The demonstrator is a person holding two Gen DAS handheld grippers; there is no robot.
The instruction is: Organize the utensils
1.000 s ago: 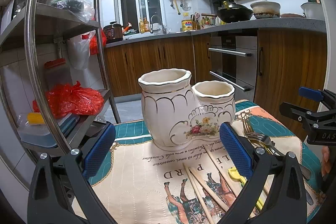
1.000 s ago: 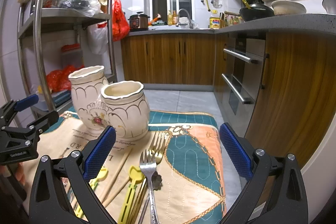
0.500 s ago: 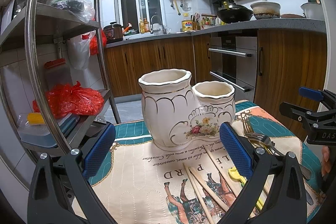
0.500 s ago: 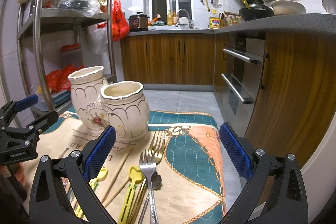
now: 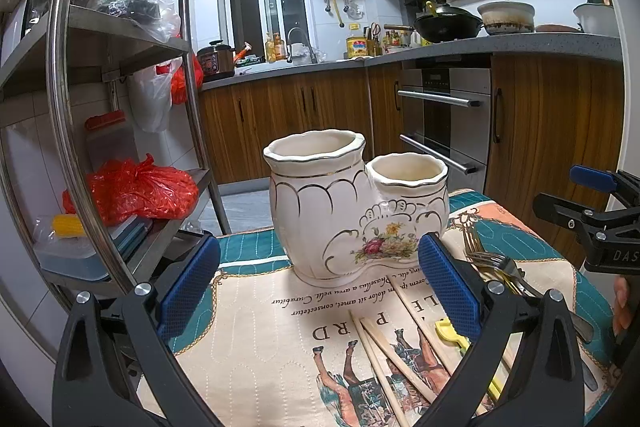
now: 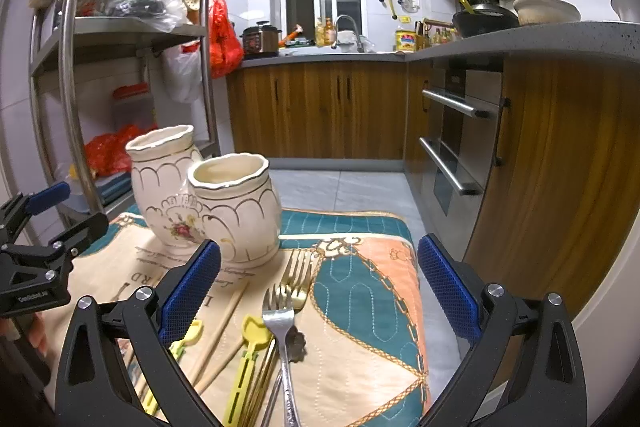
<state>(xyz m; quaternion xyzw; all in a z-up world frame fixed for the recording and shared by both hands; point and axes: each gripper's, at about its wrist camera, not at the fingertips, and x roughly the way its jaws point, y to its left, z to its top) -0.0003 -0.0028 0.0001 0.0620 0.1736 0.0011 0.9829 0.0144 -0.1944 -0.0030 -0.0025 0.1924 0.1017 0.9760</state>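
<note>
Holder (image 5: 352, 211): both mouths unobstructed from above. Mat (image 6: 360, 291) right of forks (image 6: 290, 287): bare, passable. Shelf post (image 5: 66, 131) crowds left side. Chopsticks (image 5: 394, 351) lie across near mat.

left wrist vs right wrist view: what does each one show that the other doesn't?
Left wrist only: the mat's horse print and the right gripper at the right edge, jaws open.
Right wrist only: the silver fork full on, the floor tiles, and the left gripper at the left edge, jaws open.
Both: the double ceramic holder, nothing showing above its rims, chopsticks, yellow utensils and gold forks on the mat.
</note>
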